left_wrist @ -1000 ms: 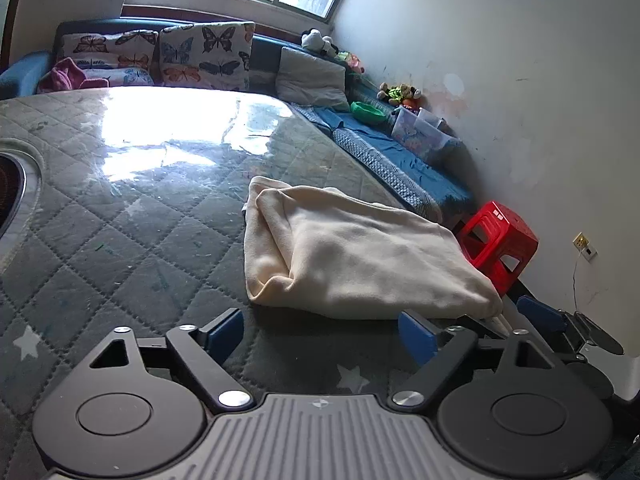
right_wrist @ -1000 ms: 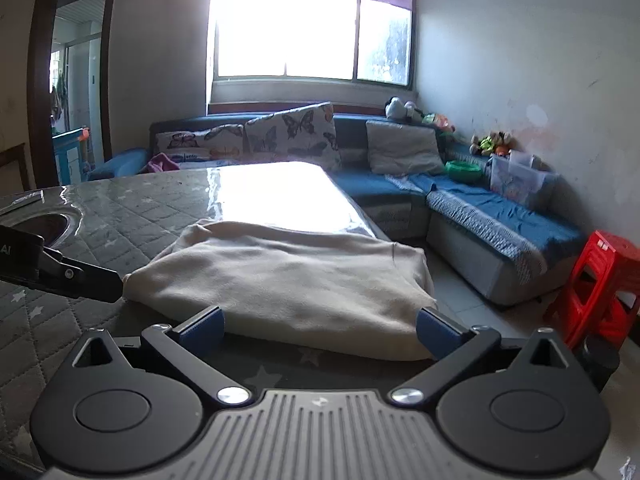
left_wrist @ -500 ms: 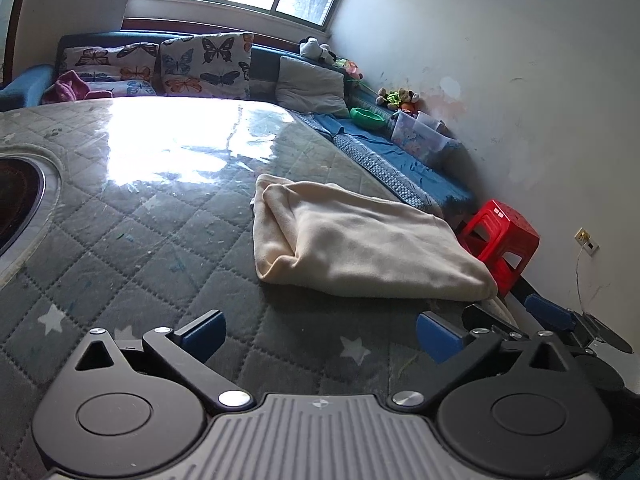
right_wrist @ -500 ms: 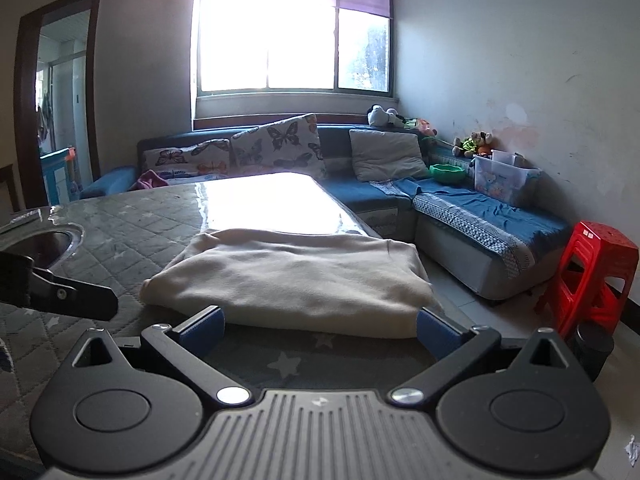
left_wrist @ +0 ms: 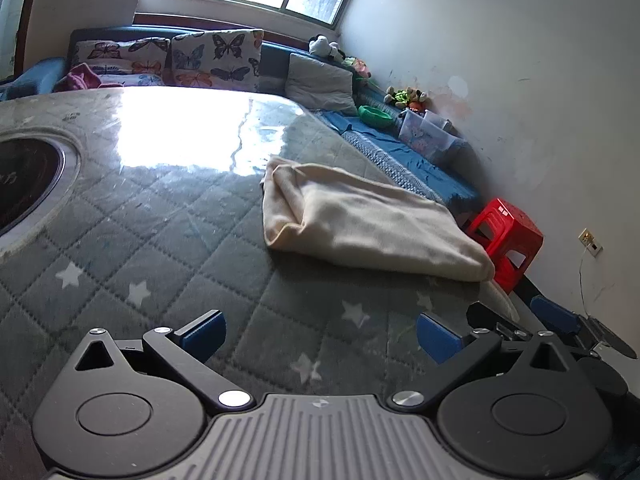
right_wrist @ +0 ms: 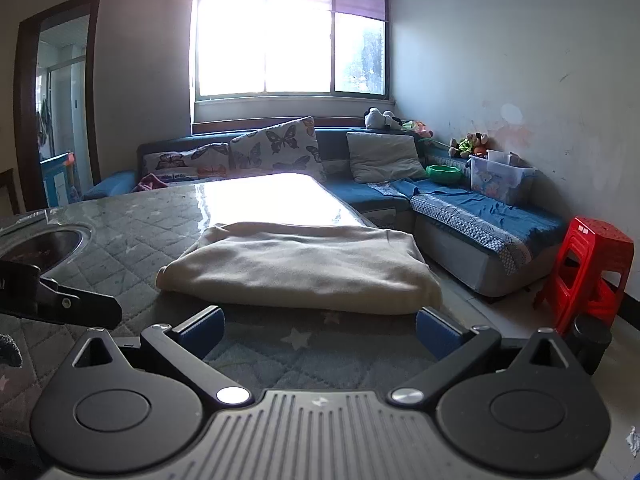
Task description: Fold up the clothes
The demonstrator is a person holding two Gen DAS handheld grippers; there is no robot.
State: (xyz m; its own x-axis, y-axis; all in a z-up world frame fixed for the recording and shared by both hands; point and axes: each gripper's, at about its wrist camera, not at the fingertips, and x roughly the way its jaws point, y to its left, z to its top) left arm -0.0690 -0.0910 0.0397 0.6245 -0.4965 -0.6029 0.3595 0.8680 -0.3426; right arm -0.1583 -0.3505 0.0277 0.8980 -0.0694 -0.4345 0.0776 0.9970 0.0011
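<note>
From the left wrist view, the left gripper [left_wrist: 320, 334] hangs over the quilted bench [left_wrist: 168, 248] with its jaws spread wide and nothing between them. The cream garment [left_wrist: 368, 220] lies ahead and to the right, folded into a flat slab close to the bench's right edge, and the blue fingertips are well apart from it. Its left side shows a rolled, doubled edge; its near right corner droops toward the bench edge, just above the red stool [left_wrist: 506, 236] on the floor. The right gripper [left_wrist: 496, 320] peeks in at lower right, near that drooping corner.

From the right wrist view, the right gripper [right_wrist: 318, 330] also has its jaws spread and empty, with the garment [right_wrist: 304, 266] lying broadside just beyond the fingertips, its near hem nearly spanning the gap between them. Part of the left gripper [right_wrist: 60, 302] shows at the left edge.

To my eye the fold looks largely made, and the step now is letting go and checking the result. If another fold is wanted, I'd take the two near corners together, low at the hem and through all layers, and lift evenly so that the stack doesn't skew. The corner by the bench edge looks like the one that might slip off.
</note>
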